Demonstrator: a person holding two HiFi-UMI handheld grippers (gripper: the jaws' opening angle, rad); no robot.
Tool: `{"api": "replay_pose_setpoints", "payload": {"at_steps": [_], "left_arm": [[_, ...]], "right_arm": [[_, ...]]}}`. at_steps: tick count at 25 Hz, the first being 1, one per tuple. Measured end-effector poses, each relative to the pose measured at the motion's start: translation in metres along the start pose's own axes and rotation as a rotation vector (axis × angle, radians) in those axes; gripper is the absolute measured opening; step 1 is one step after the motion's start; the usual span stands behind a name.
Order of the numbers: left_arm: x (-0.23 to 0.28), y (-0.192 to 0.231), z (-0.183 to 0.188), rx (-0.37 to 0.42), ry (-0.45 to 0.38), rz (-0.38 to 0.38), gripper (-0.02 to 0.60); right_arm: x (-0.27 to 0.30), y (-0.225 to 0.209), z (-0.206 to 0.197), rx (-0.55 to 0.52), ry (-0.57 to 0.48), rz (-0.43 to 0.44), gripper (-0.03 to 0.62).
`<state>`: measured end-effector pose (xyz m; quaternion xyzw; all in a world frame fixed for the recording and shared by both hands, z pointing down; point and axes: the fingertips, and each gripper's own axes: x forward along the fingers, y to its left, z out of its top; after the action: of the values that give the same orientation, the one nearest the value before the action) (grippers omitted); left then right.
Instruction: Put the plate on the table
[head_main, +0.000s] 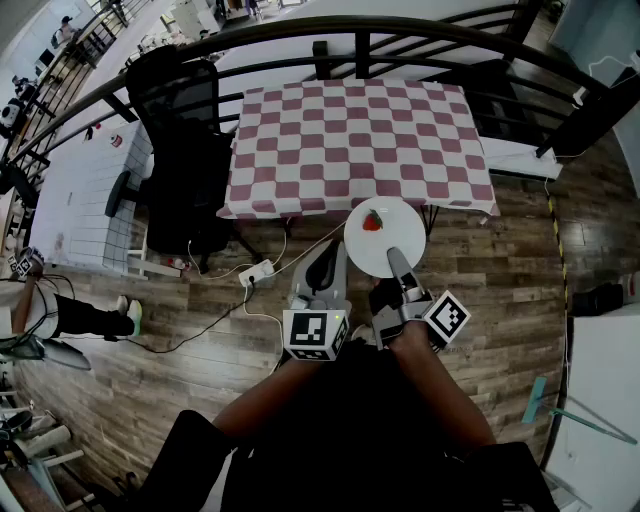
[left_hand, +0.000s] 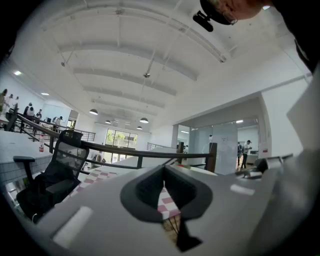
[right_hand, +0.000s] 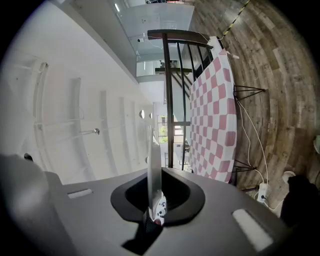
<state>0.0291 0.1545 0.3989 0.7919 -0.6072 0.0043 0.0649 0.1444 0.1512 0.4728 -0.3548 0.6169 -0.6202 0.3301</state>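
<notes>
A round white plate (head_main: 385, 238) with a red strawberry print is held out level in front of me, over the wooden floor just short of the table's near edge. My right gripper (head_main: 393, 256) is shut on its near rim. In the right gripper view the plate (right_hand: 153, 167) shows edge-on, clamped between the jaws of the right gripper (right_hand: 155, 212). The table (head_main: 360, 140) wears a pink-and-white checked cloth, and the table (right_hand: 217, 115) shows again past the plate. My left gripper (head_main: 328, 252) hangs beside the plate, jaws together and holding nothing; the left gripper (left_hand: 167, 200) points at the table (left_hand: 102, 176).
A black office chair (head_main: 185, 150) stands left of the table. A dark curved railing (head_main: 400, 30) runs behind it. A power strip (head_main: 258, 270) with cables lies on the wooden floor. A person's leg (head_main: 85, 318) reaches in at left, below a white desk (head_main: 85, 190).
</notes>
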Motion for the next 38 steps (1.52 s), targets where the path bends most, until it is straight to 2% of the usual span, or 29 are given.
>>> {"api": "replay_pose_setpoints", "payload": {"at_steps": [7, 14, 22, 28, 32, 35, 38], "left_arm": [[-0.005, 0.003, -0.003, 0.003, -0.001, 0.014, 0.009], [-0.007, 0.01, -0.002, 0.008, -0.01, 0.031, 0.009], [-0.015, 0.016, 0.004, 0.012, -0.025, 0.059, 0.009], [-0.019, 0.025, -0.003, 0.01, -0.007, 0.086, 0.009], [-0.022, 0.037, -0.012, -0.021, 0.023, 0.107, 0.009], [-0.015, 0.042, -0.01, -0.05, 0.008, 0.106, 0.009], [0.001, 0.044, -0.01, -0.046, 0.002, 0.087, 0.009]], "right_arm": [[-0.005, 0.001, -0.004, 0.019, 0.003, 0.029, 0.018], [-0.009, -0.004, 0.004, -0.028, 0.002, -0.007, 0.018], [-0.015, -0.004, 0.008, -0.023, -0.014, 0.012, 0.018], [-0.019, -0.008, 0.017, -0.038, -0.023, 0.016, 0.018], [-0.016, -0.014, 0.013, -0.019, -0.023, 0.01, 0.018], [-0.011, -0.018, 0.015, -0.019, -0.028, -0.005, 0.018], [-0.001, -0.016, 0.021, -0.027, -0.037, 0.002, 0.018]]}}
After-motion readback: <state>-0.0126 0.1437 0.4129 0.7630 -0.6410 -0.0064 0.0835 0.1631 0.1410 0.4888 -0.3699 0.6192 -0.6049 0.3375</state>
